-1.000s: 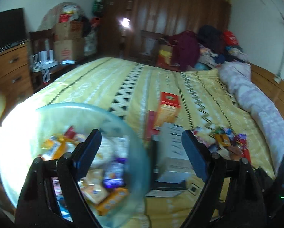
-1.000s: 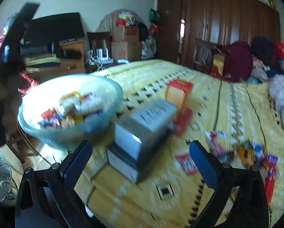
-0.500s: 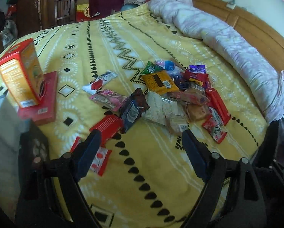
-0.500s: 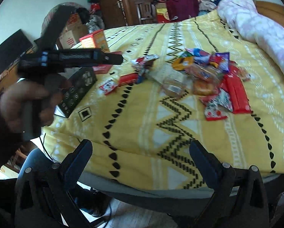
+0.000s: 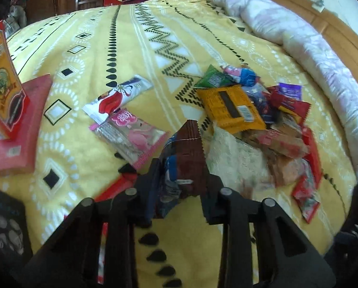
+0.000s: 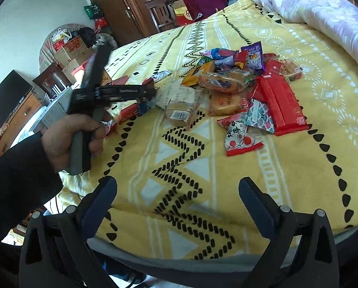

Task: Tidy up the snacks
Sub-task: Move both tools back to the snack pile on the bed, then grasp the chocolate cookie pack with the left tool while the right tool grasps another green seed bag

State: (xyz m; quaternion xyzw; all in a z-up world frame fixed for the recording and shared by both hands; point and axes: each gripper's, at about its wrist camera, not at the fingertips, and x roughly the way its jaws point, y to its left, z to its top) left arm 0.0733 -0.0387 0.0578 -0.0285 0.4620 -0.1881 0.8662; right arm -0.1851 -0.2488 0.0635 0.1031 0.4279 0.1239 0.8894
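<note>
A heap of wrapped snacks (image 5: 250,120) lies on the yellow patterned bedspread (image 5: 131,48). At the heap's near left edge my left gripper (image 5: 181,180) points down, and its jaws are closing. Between the pads sits a crumpled dark maroon and blue snack packet (image 5: 188,144), pinched by them. The right wrist view shows the same left gripper (image 6: 150,93) in a person's hand (image 6: 71,139), its tip at the heap's (image 6: 238,84) left side. My right gripper (image 6: 177,192) stands open over the bed's near edge, with nothing between its fingers.
A pink packet (image 5: 131,134) and a white-red packet (image 5: 116,96) lie apart on the left. An orange box (image 5: 1,84) stands on a flat red box (image 5: 18,132). A rolled quilt (image 5: 298,36) runs along the right. Cardboard boxes (image 6: 71,50) stand beyond the bed.
Both grippers swung away from the snack bowl to the loose heap. The left gripper came down at the heap's edge, and its jaws went from wide to closed around the dark packet.
</note>
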